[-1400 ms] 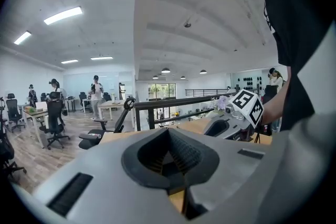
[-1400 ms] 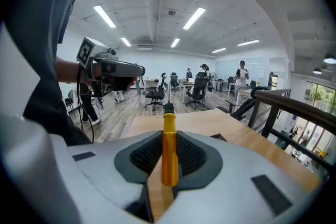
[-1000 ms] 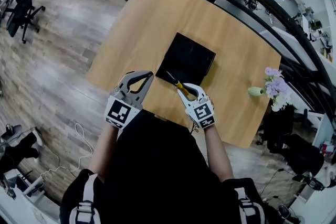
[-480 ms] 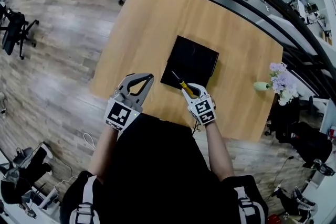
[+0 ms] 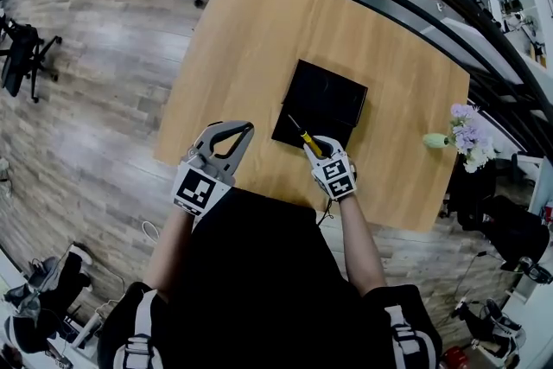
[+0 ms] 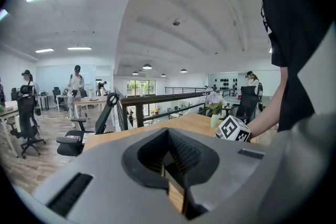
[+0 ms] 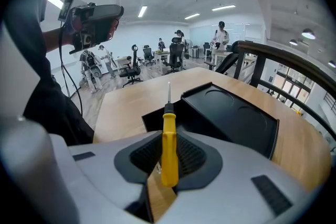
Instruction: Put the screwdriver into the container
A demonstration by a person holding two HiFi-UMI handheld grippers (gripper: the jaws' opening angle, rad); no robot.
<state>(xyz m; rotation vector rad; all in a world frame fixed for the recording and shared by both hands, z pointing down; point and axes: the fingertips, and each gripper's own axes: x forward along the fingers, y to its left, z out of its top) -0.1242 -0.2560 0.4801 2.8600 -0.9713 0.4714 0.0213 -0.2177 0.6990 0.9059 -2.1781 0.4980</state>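
The left gripper [image 5: 247, 128] and the right gripper [image 5: 312, 142] each carry a white cube [image 5: 195, 187] with black square marks on it.

The right gripper is squeezed onto a small screwdriver with a yellow plastic handle and a thin metal rod [image 7: 169, 147]. In the right gripper view, the yellow handle stands up between the two grey jaws, and the rod pokes out ahead of them. The rod points at the black square plastic container [image 7: 233, 115], which sits just in front. From the head view, the screwdriver [image 5: 301, 135] sticks out of the gripper up and to the left. Its metal tip reaches over the near edge of the container [image 5: 328, 95]. The container lies flat near the middle of the light wooden table [image 5: 259, 30].

The left gripper holds nothing. In the left gripper view its jaws [image 6: 173, 181] are pressed together, with only a thin line of table showing between them. It sits over the near edge of the table, to the left of the container and apart from it, and it points toward the container.

The person wears a black top. Both bare arms reach forward from the body. The left arm [image 5: 171, 233] and the right arm [image 5: 354, 242] are bent a little, with the hands close to the near side of the table.

A small pale green vase of purple flowers [image 5: 462, 138] stands near the right edge of the table, well apart from the container.
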